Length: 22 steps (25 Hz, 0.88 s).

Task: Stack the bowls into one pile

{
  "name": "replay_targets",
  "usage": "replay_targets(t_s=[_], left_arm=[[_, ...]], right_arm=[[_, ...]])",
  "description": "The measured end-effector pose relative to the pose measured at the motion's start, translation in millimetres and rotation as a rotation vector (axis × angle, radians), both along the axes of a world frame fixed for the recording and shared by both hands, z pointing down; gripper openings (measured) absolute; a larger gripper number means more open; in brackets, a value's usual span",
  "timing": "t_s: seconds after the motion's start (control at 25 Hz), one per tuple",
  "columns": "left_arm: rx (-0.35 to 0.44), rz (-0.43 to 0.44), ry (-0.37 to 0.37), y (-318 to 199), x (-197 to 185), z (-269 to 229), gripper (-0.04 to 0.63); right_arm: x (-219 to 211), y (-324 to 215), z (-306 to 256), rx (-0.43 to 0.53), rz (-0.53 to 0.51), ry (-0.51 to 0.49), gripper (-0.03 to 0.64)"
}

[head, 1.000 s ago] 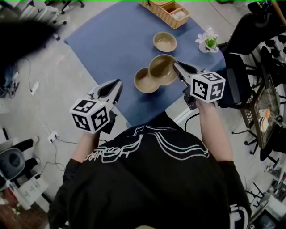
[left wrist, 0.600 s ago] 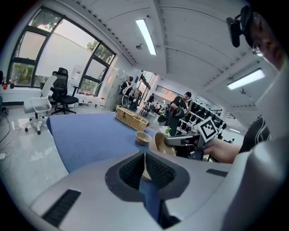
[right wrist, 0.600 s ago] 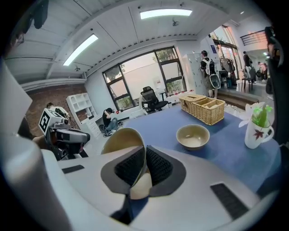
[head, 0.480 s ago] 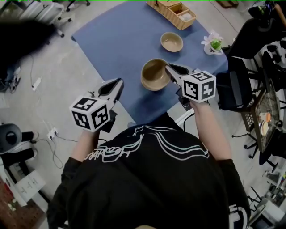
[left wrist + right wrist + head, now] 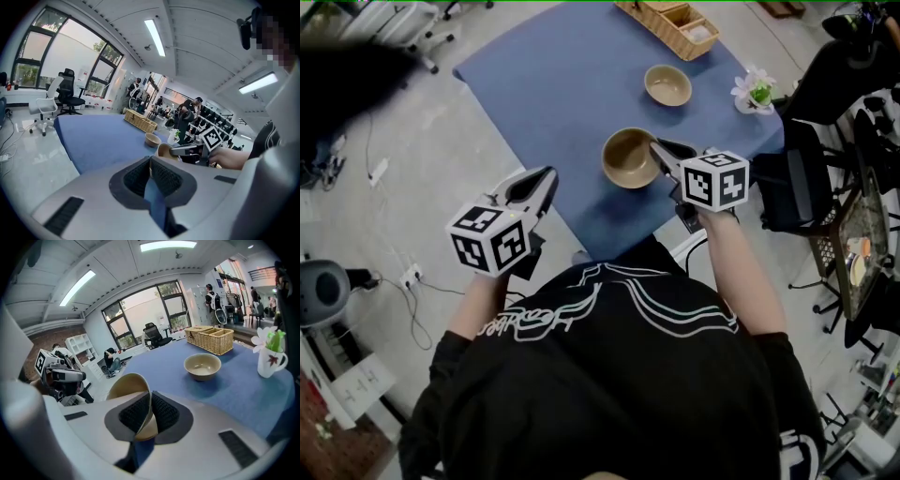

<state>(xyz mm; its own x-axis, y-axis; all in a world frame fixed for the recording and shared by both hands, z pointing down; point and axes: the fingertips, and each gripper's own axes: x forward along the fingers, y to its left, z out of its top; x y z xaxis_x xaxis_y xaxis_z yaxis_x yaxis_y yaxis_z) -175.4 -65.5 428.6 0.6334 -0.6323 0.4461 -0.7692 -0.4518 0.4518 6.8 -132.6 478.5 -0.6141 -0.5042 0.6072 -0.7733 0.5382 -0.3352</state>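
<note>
Person: seen from above, in a black top with a pale line pattern, standing at the near end of the blue table [image 5: 553, 84] with a gripper in each hand.

Left gripper [image 5: 548, 174]: off the table's near left edge, over grey floor. Its pads are pressed together with nothing between them.

Right gripper [image 5: 656, 146]: over the table's near end, pointing down and away from the person. Its jaws pinch the rim of the tan bowl [image 5: 625, 159], with the bowl's wall caught between the two dark pads.

Tan bowl: over the table's near end, open side up and just left of the right gripper's tips. In the right gripper view it leans to the left of the jaws. No view shows whether its base touches the table.

Second bowl [image 5: 667, 84]: upright on the table, farther along towards its right side, well apart from the pinched bowl. It looks empty.

White mug with a flower [image 5: 757, 94]: at the table's right edge, beside the second bowl.

Wicker basket [image 5: 670, 23]: at the table's far end, divided into compartments.
</note>
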Motion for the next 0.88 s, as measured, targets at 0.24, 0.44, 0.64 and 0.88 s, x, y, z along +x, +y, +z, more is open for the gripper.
replay_targets(t_s=[0.24,0.44,0.64,0.88], left_arm=[[-0.027,0.005,0.006,-0.5,0.7,8.8,0.031],[-0.042,0.017,0.012,2.8,6.9,13.2,0.032],[-0.047,0.020,0.000,5.8,8.7,16.0,0.031],[-0.054,0.003,-0.015,5.8,7.6,20.2,0.031]], right_arm=[[4.3,1.7,18.4,-0.042,0.013,0.017,0.044],[3.3,3.3,28.5,-0.046,0.018,0.030,0.044],[-4.1,5.7,28.3,0.027,-0.061,0.104,0.046],[-7.8,7.8,30.0,0.058,-0.116,0.109,0.167]])
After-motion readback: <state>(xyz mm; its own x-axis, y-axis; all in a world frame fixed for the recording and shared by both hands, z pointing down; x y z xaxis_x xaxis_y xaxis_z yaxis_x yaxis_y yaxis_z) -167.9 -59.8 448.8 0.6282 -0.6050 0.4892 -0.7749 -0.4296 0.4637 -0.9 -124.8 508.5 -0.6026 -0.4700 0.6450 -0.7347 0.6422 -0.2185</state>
